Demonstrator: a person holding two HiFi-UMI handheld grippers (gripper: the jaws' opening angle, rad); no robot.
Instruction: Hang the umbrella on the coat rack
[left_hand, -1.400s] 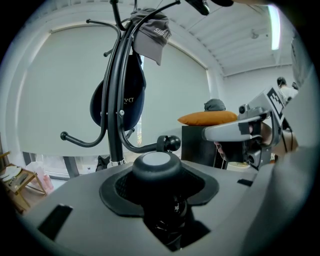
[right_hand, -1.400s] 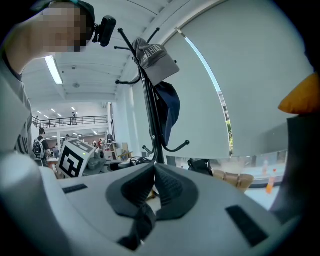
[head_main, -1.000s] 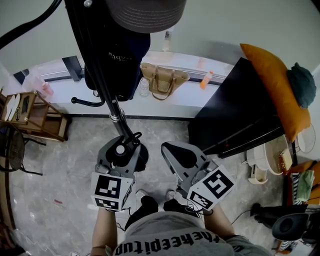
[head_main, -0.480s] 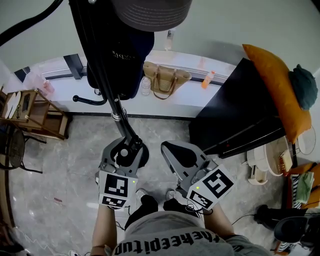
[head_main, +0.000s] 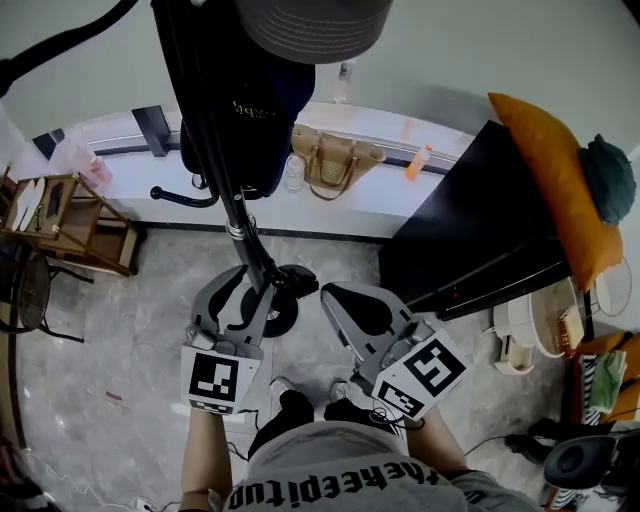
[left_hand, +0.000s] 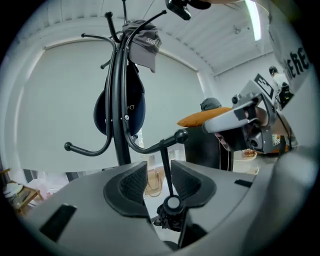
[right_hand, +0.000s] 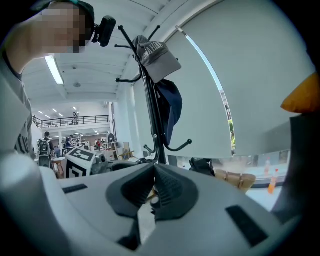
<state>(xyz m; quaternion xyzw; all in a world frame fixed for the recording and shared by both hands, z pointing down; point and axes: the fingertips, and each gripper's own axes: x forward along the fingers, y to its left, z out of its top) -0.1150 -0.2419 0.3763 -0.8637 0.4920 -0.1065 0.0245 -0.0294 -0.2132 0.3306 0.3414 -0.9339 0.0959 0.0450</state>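
The black coat rack (head_main: 213, 150) stands in front of me, with a grey cap (head_main: 312, 22) and a navy cap (head_main: 258, 115) hung on it. In the left gripper view a thin black strap (left_hand: 165, 165) hangs from the ball-ended hook (left_hand: 181, 135). It runs down to the folded black umbrella (left_hand: 171, 214), which hangs low between the jaws. My left gripper (left_hand: 159, 167) (head_main: 238, 305) is open. Its jaws have just been closing, and the strap runs between them untouched. My right gripper (head_main: 342, 298) (right_hand: 152, 172) is shut and holds nothing, to the right of the rack's foot.
A tan handbag (head_main: 335, 160) and an orange bottle (head_main: 417, 160) sit on the white ledge (head_main: 120, 140) behind the rack. A black cabinet (head_main: 470, 220) with an orange cushion (head_main: 555, 170) stands to the right. A wooden stand (head_main: 60, 225) is at the left.
The left gripper has rolled and shifted a little. The umbrella's round top no longer shows between its jaws in the head view. The right gripper has kept still.
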